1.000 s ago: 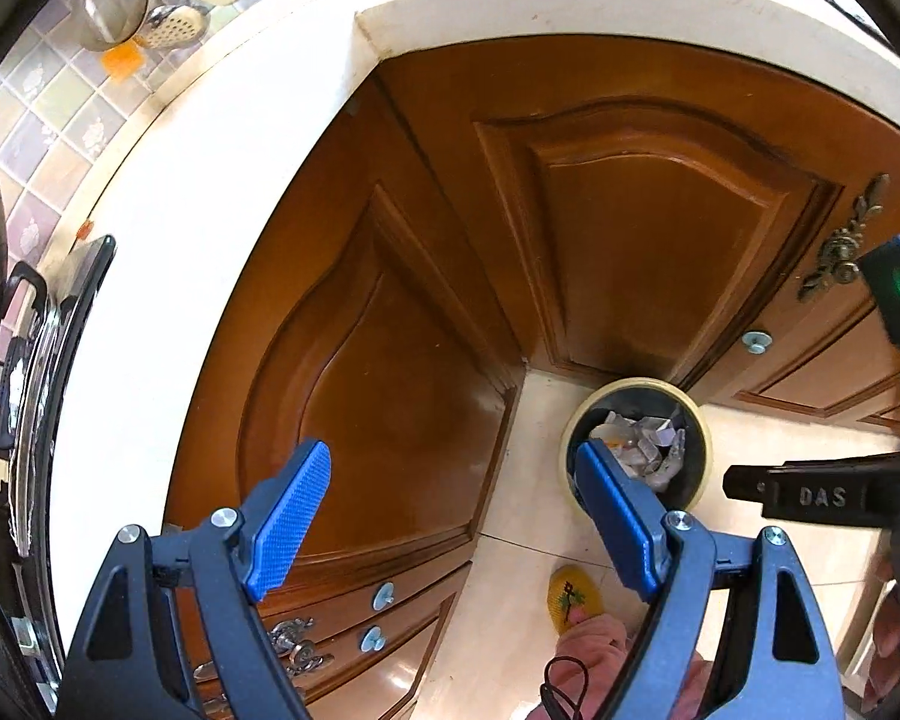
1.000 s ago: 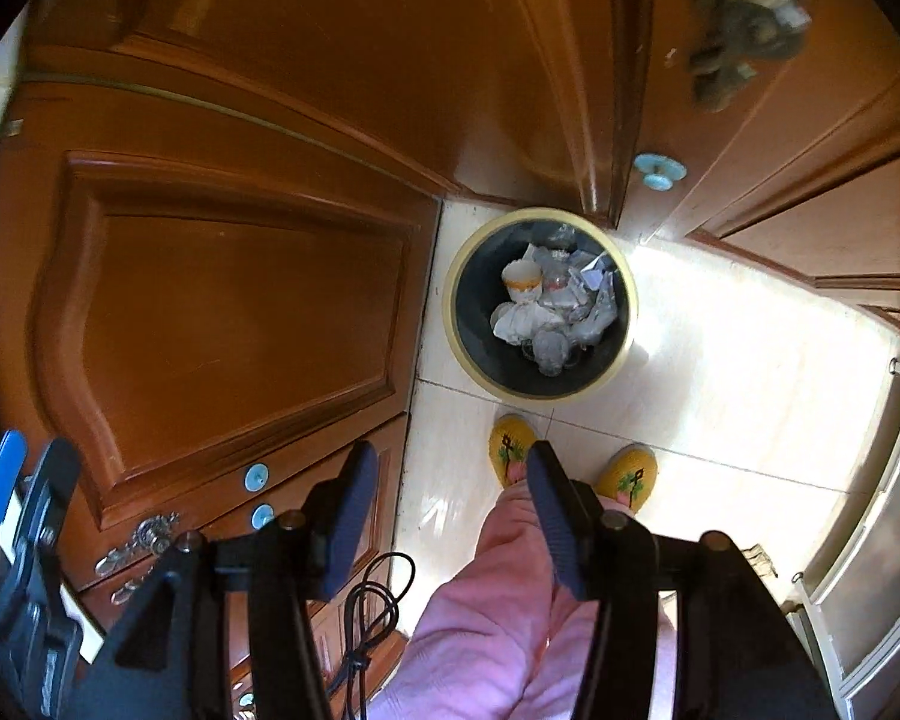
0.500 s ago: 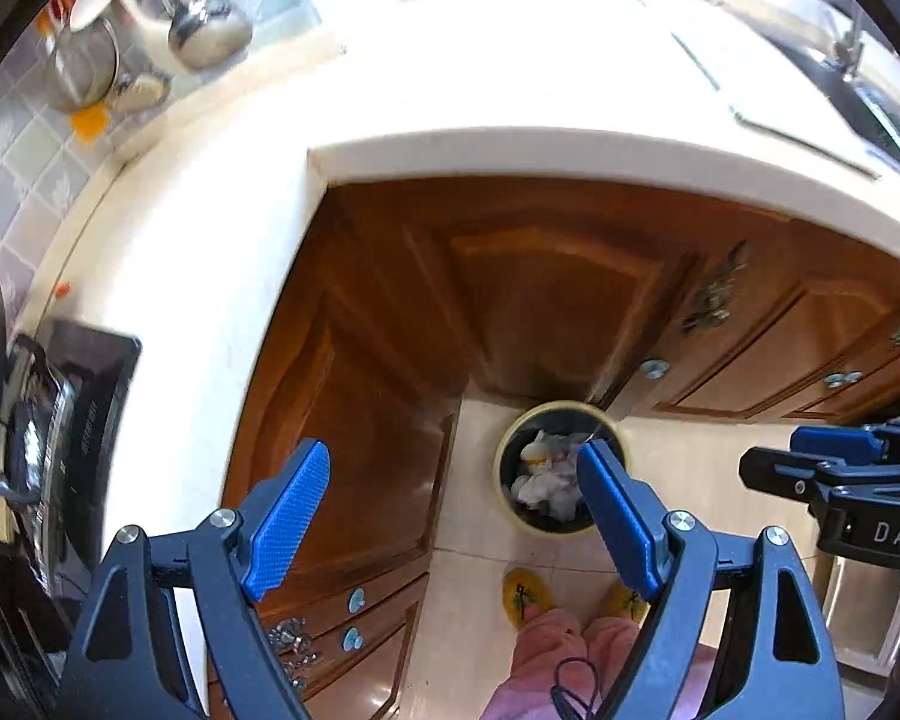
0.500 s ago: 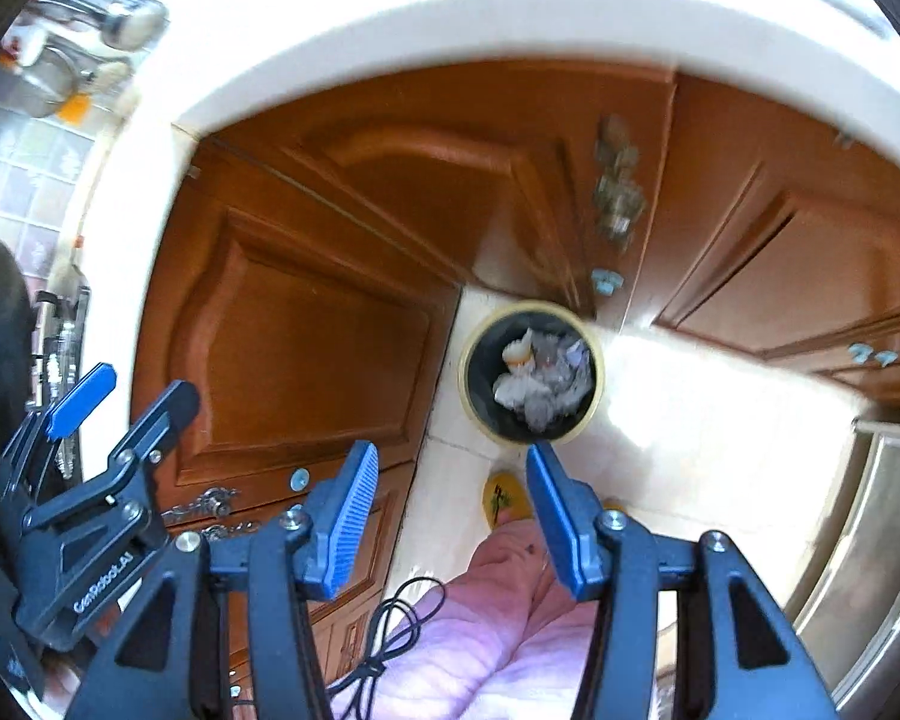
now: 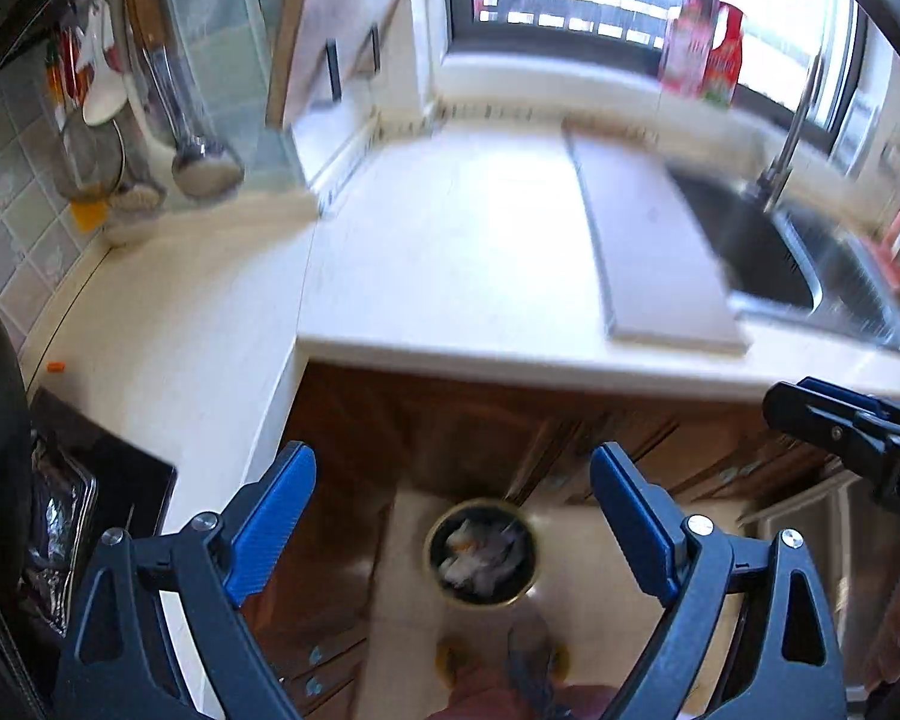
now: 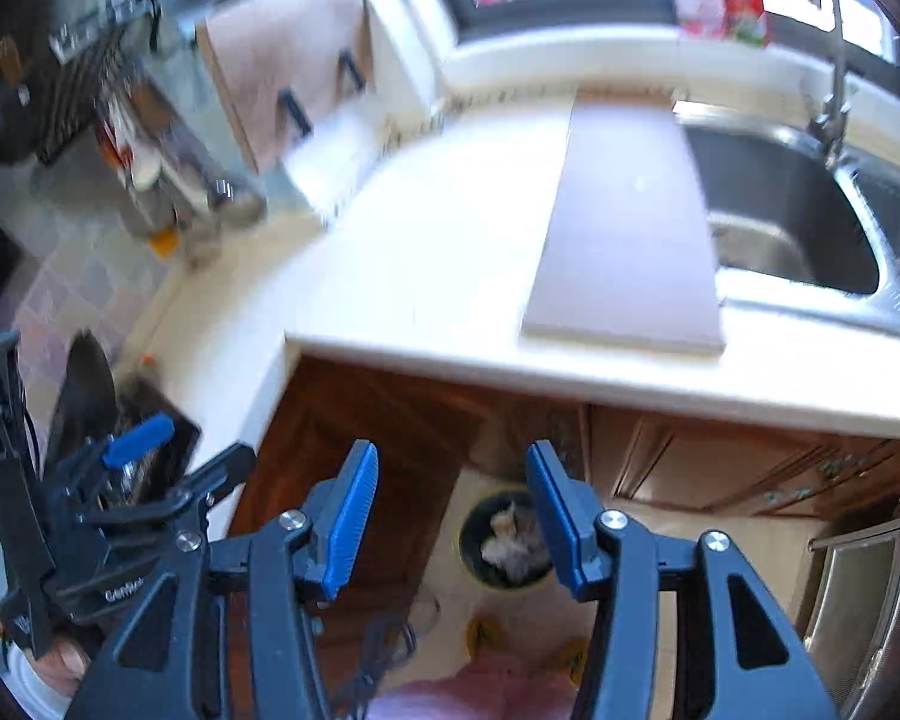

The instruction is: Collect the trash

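A round dark trash bin (image 5: 480,552) with a yellow rim stands on the tiled floor far below, holding crumpled white paper; it also shows in the right wrist view (image 6: 507,540). My left gripper (image 5: 453,507) is open and empty, high above the bin. My right gripper (image 6: 452,504) is open and empty, also high above it. The left gripper also shows at the left edge of the right wrist view (image 6: 108,498). The cream countertop (image 5: 450,264) lies ahead of both grippers. A small orange scrap (image 5: 56,366) lies on the counter at the left.
A grey cutting board (image 5: 648,240) lies on the counter beside the steel sink (image 6: 792,222) and tap. Ladles (image 5: 198,162) hang on the tiled wall at left. A stove (image 5: 60,510) is at lower left. Brown cabinet doors (image 6: 354,438) stand below the counter.
Both grippers have risen and tilted up from the bin. The view went from cabinet doors and floor to the countertop, sink and window. Both stay open and empty.
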A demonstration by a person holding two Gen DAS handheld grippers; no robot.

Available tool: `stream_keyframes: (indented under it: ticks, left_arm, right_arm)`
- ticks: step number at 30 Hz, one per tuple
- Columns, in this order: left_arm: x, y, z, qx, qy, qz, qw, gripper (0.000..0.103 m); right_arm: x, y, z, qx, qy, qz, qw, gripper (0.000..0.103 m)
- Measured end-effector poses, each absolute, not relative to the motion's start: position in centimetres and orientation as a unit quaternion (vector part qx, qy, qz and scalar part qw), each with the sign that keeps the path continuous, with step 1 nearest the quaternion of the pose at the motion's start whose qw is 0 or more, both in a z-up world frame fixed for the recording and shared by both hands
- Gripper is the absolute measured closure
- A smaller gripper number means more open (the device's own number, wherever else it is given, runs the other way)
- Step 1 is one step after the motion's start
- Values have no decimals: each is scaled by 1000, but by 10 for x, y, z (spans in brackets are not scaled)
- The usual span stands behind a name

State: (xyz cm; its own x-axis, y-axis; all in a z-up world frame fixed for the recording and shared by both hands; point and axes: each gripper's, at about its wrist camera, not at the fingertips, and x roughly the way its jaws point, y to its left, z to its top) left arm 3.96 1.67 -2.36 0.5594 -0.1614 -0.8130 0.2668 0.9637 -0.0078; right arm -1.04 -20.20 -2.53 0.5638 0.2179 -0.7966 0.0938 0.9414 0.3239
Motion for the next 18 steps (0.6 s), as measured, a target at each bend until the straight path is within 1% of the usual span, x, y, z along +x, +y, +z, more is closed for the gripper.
stream_keyframes:
  ticks: [1,4,11,18]
  left_arm:
    - [39,17,-15,49,445,-125,885,10]
    - [35,17,9,25,424,-130,896,1]
    - [19,13,43,32,374,-112,920,1]
    - [13,19,41,24,378,-91,921,1]
  right_arm:
    - [-13,-204,-14,166,454,25,875,51]
    - [-19,-200,6,163,431,1,888,51]
    - [-32,-192,29,163,403,-18,900,49]
    - [-35,-190,34,156,388,-24,908,49]
